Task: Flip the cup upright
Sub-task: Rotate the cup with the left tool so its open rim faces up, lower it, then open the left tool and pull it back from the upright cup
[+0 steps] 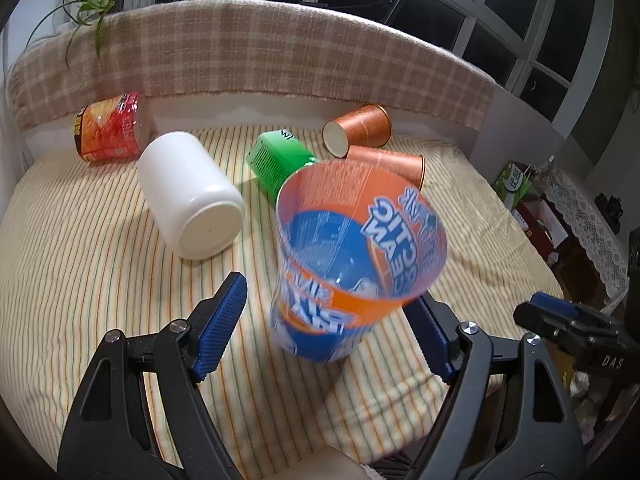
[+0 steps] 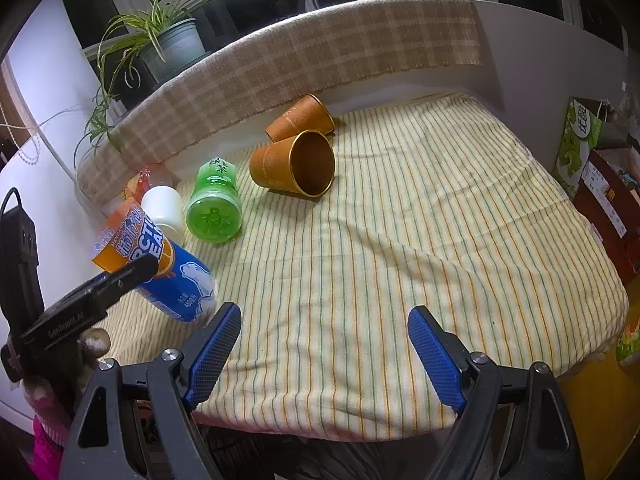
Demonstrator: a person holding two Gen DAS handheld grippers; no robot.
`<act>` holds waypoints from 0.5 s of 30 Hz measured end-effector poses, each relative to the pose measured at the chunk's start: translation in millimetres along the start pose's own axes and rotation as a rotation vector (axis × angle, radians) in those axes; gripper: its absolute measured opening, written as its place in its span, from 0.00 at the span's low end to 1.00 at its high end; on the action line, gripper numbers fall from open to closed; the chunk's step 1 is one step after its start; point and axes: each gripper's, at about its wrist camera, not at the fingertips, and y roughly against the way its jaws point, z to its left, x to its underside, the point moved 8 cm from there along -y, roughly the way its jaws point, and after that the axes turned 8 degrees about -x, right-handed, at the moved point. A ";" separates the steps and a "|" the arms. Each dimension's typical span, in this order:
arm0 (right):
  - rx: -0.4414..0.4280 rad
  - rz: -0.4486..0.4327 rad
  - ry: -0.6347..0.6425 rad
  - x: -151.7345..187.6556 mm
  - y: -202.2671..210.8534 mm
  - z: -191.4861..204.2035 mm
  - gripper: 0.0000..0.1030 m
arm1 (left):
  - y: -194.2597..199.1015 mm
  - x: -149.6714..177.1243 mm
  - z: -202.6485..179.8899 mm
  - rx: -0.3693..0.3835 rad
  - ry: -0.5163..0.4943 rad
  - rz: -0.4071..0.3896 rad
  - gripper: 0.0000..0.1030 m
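Observation:
An orange-and-blue plastic cup (image 1: 352,264) stands tilted on the striped cloth, mouth up and leaning, blurred by motion. It sits between the open fingers of my left gripper (image 1: 332,316); neither pad visibly presses it. In the right wrist view the same cup (image 2: 160,268) leans at the far left, with the left gripper's finger (image 2: 120,276) in front of it. My right gripper (image 2: 324,344) is open and empty over the cloth near the front edge.
Two brown paper cups (image 2: 296,164) lie on their sides at the back. A green cup (image 2: 214,208), a white cup (image 1: 192,196) and a red-orange cup (image 1: 108,128) also lie on their sides. A plaid-covered backrest (image 1: 256,52) bounds the far side. Boxes (image 2: 580,140) stand at the right.

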 end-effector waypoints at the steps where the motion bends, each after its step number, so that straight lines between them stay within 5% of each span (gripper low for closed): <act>1: 0.000 -0.002 0.004 -0.5 0.2 1.2 0.85 | 1.4 2.3 1.9 0.000 0.004 0.003 0.79; 15: -0.004 -0.036 0.086 -8.0 -0.5 29.1 0.85 | 33.2 19.3 24.5 -0.041 0.017 -0.036 0.79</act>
